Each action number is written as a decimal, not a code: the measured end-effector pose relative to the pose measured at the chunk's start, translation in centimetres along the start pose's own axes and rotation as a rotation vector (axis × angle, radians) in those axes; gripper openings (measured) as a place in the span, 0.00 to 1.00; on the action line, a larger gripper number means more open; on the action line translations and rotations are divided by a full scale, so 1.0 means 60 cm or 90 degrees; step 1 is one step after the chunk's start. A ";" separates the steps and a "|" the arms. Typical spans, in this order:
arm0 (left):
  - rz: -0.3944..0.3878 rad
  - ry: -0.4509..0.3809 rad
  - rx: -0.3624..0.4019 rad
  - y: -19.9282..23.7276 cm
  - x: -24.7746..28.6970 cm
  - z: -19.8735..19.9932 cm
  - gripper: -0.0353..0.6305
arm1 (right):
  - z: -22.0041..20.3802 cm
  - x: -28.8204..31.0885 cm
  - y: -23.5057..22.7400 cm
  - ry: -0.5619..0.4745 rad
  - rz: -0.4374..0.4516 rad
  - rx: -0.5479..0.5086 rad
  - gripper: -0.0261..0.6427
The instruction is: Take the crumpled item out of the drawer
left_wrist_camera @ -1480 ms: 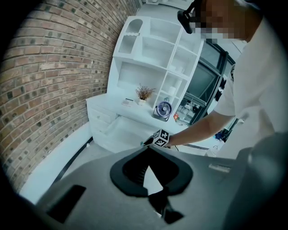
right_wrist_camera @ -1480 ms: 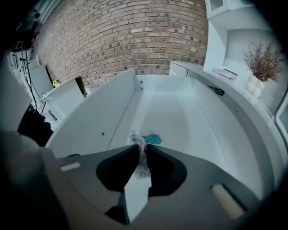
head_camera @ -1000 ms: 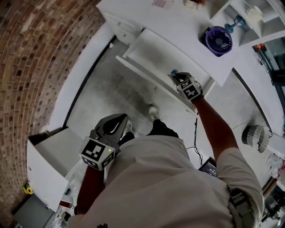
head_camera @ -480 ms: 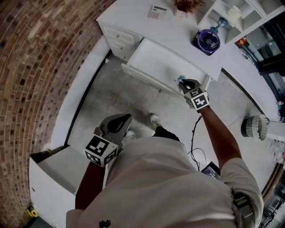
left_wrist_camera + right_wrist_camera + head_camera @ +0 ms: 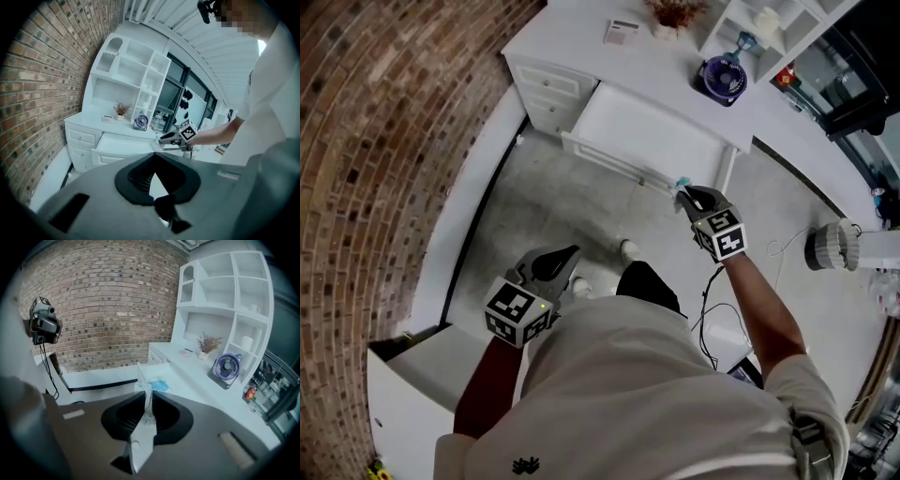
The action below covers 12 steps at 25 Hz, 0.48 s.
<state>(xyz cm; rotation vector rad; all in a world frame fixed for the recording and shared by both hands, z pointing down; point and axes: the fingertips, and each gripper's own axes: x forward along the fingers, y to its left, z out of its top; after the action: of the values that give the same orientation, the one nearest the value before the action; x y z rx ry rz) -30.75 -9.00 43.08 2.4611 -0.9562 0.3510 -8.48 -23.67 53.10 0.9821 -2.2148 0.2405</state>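
Right hand-held gripper: jaws clamped on the crumpled item, white with a blue part, at the open drawer's front right corner, roughly over its front rim. Left hand-held gripper: jaws together, nothing between them, well in front of the drawer. Judgement: lift-out nearly complete. Hold the clamp firm and raise the item clear of the drawer rim before drawing away, since a loose trailing part could snag.

Place: a room like a home study.
Desk: a white desk with drawers, just past the right tongs.
Shelves: white shelves behind the desk, by a little purple fan and a plant.
Wall: a red brick wall, left of the left tongs.
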 end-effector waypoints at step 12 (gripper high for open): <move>-0.016 0.024 0.010 -0.001 -0.051 -0.046 0.06 | 0.022 -0.089 0.149 -0.045 0.021 0.041 0.12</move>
<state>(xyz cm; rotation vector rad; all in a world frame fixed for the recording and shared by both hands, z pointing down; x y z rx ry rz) -33.08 -5.81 44.24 2.4699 -0.9091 0.3958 -13.00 -14.89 49.54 1.0030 -2.3021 0.2986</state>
